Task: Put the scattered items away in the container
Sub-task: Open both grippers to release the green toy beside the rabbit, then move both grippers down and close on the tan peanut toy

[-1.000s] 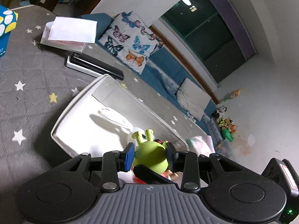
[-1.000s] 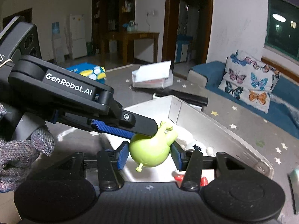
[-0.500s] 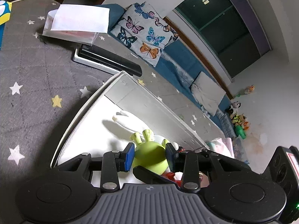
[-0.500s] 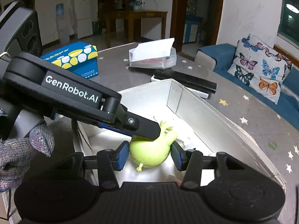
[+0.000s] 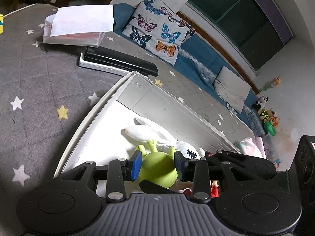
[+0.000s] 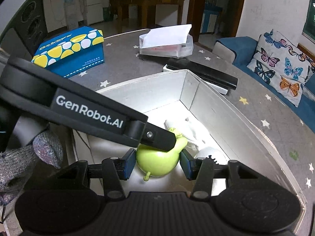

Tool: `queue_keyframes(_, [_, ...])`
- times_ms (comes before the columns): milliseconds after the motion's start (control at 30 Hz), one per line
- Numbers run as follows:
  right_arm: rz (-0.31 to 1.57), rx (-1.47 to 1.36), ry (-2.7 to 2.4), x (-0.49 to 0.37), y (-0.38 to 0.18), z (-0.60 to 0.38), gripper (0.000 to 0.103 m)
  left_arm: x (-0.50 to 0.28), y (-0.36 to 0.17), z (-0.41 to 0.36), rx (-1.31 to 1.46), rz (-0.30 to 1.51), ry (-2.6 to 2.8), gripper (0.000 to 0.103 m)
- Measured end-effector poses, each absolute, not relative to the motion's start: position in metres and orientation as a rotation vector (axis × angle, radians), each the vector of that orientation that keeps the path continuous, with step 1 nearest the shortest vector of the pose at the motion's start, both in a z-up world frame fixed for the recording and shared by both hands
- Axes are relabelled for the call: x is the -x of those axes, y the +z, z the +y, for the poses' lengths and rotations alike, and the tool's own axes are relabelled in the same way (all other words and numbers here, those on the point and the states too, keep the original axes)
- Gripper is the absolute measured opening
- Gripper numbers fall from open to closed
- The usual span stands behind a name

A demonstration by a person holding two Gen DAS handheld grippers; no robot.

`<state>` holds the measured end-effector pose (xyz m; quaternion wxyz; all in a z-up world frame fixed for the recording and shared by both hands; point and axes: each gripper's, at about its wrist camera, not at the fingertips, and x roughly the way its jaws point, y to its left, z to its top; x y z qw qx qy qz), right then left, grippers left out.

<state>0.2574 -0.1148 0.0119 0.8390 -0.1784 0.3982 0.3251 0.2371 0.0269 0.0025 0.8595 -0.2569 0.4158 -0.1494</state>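
A green round toy (image 5: 157,169) with antennae is held inside the white open box (image 5: 92,114), low over its floor. My left gripper (image 5: 157,165) is shut on the toy from both sides. My right gripper (image 6: 157,164) also has its blue pads against the same green toy (image 6: 157,164). The left gripper's arm (image 6: 88,112) crosses over the toy in the right wrist view. A white plush rabbit (image 5: 149,131) lies in the box just beyond the toy, and something red (image 5: 213,190) shows under the fingers.
The box (image 6: 246,122) sits on a grey star-patterned table (image 5: 39,90). A black-and-white flat device (image 5: 118,63), a tissue pack (image 5: 78,27) and a blue-yellow tissue box (image 6: 69,53) lie beyond it. A sofa with a butterfly pillow (image 5: 157,31) is behind.
Both grippers have moved down into the box with the green toy held between them. The box walls and white rabbit loom larger.
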Motion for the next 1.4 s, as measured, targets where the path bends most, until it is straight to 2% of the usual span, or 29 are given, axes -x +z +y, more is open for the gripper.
queue_keyframes(733, [0.755,0.309,0.663,-0.232,0.035,-0.125,0.050,-0.211,0.020,0.036,0.571,0.817,-0.322,0.038])
queue_keyframes(800, [0.741,0.304,0.659,-0.225,0.040,-0.127,0.055,-0.205,0.024,0.036,0.564,0.806,-0.324,0.038])
queue_keyframes(1067, [0.676,0.313,0.645,-0.190,0.056,-0.134,0.058,-0.174,0.040,0.037,0.561,0.758,-0.330,0.038])
queue_keyframes(1400, [0.577,0.278,0.634,-0.132,0.073,-0.149,0.067,-0.127,0.052,0.036,0.537,0.704,-0.337,0.038])
